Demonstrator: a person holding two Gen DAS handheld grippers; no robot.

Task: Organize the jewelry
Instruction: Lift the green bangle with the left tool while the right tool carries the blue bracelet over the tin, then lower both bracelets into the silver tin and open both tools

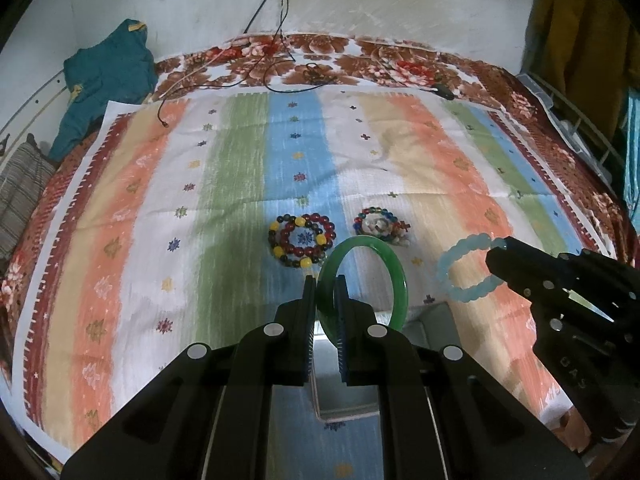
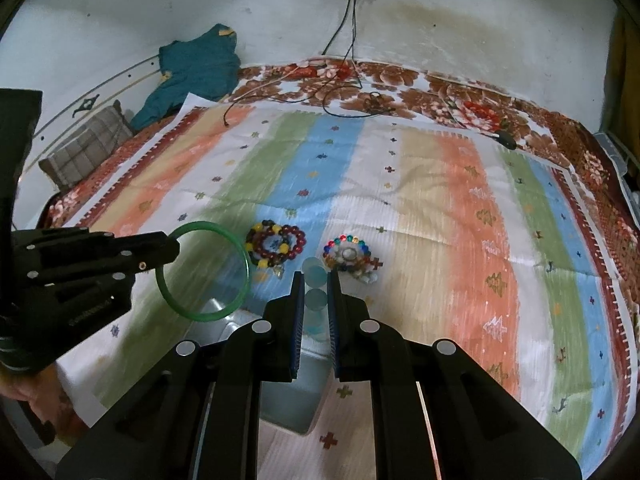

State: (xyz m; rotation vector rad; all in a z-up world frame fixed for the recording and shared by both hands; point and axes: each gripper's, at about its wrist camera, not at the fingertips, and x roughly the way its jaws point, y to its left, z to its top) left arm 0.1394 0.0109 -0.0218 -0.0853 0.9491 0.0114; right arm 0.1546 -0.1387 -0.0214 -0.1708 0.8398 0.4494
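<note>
My left gripper [image 1: 325, 280] is shut on a green bangle [image 1: 394, 272] and holds it upright above a grey box [image 1: 344, 404]; the bangle also shows in the right wrist view [image 2: 240, 256]. My right gripper [image 2: 315, 276] is shut on a pale blue bead bracelet [image 2: 314, 276], seen edge-on, above the same box [image 2: 296, 396]; the bracelet also shows in the left wrist view [image 1: 452, 264]. A red, yellow and dark bead bracelet [image 1: 302, 240] and a multicoloured bead bracelet [image 1: 380, 226] lie on the striped cloth [image 1: 240, 160] just beyond.
The striped cloth lies on a floral bedspread [image 1: 360, 52]. Cables [image 1: 276, 40] hang from the wall onto the bed's far side. A teal garment [image 1: 104, 76] and a striped cushion [image 1: 20, 196] sit at the far left.
</note>
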